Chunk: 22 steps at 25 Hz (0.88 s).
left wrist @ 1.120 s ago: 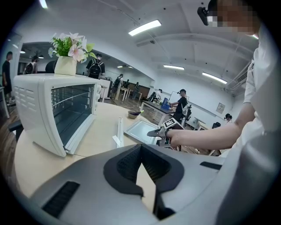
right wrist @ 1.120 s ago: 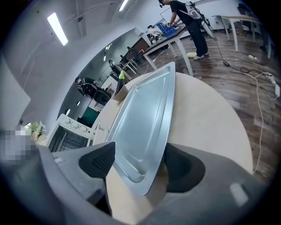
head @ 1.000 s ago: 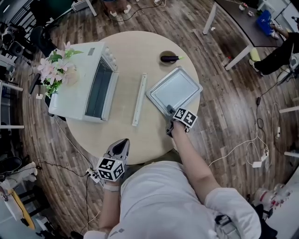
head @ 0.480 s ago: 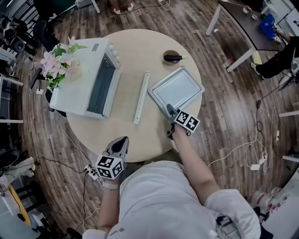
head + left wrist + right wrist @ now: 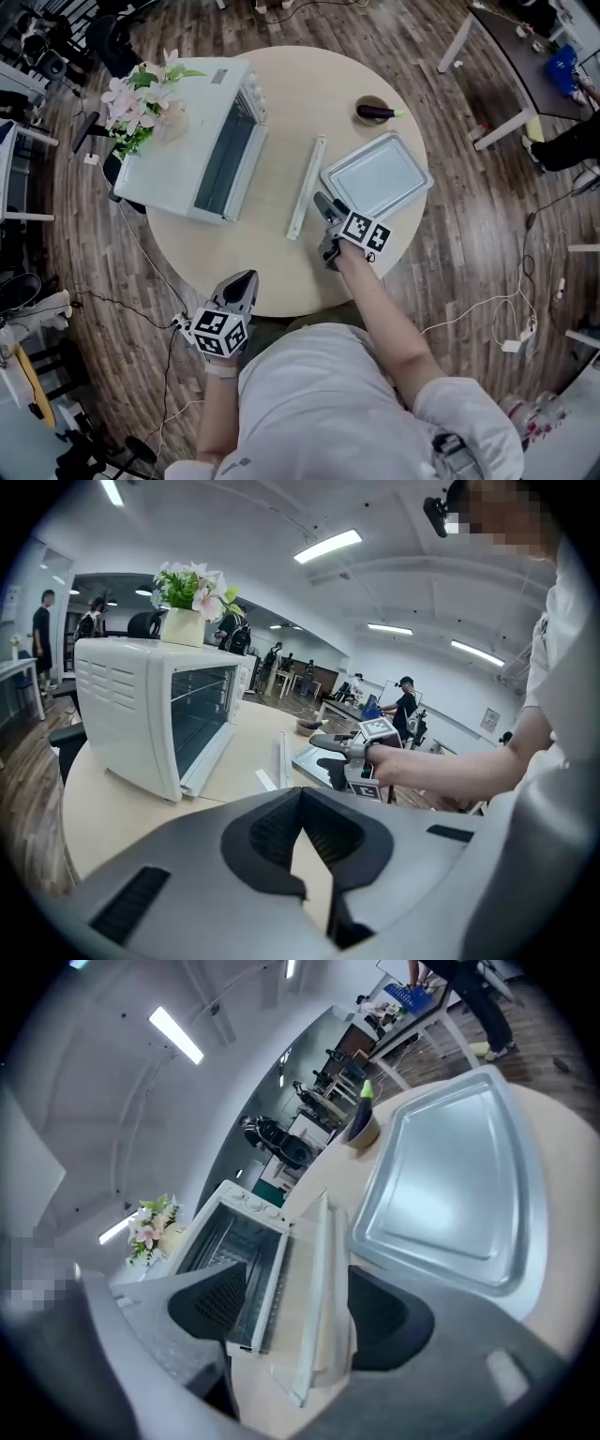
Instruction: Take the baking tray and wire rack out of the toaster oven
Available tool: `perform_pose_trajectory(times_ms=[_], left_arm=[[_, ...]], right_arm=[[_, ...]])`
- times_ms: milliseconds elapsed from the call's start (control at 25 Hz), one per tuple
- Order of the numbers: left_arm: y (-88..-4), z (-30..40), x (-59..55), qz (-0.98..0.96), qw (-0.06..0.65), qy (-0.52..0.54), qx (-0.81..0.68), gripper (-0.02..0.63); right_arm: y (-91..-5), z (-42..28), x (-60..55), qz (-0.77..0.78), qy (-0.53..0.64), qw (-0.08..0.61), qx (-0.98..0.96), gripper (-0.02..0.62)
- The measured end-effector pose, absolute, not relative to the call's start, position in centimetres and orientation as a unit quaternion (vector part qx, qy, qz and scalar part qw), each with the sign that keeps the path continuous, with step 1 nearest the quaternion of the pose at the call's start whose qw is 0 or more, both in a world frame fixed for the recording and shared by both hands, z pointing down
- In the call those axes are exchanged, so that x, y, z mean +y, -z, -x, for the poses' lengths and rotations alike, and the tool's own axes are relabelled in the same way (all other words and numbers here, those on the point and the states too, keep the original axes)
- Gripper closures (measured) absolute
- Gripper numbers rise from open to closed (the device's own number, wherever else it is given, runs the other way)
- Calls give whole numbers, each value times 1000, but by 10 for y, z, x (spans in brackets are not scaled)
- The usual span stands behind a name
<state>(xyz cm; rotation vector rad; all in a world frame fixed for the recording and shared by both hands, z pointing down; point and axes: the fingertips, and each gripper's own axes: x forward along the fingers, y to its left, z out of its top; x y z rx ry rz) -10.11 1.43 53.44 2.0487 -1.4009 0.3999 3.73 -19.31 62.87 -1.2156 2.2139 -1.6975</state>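
Toaster oven (image 5: 178, 141): we see it at the table's (image 5: 281, 272) left edge, its front open and flowers (image 5: 141, 94) on top.
Baking tray (image 5: 377, 176): it lies empty on the table at the right edge.
Wire rack (image 5: 246, 1241): we make out only thin bars inside the open oven.
White strip (image 5: 307, 187): it lies between the oven and the tray, apart from both.
Right gripper (image 5: 326, 228): over the table just beside the tray's near corner, jaws wide, gripping nothing.
Left gripper (image 5: 246, 281): at the table's near edge, jaws pressed together, empty.
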Motion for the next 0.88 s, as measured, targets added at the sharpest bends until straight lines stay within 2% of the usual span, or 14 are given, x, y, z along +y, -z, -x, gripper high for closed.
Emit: perform_pose_trajectory(times_ms=[280,640,880], left_arm=[[-529,131,18,-759,312,-146,-552,606],[-521,174,19,-738,308,-135,-586,607],[-526,198,29,-718,319,-132,-605,606]], right_arm=[[-602,48,-205,300,556,69,772,259],[-581,138,-215,210,541,59,812,261],[-573,185,-222,175,537,58,823,284]])
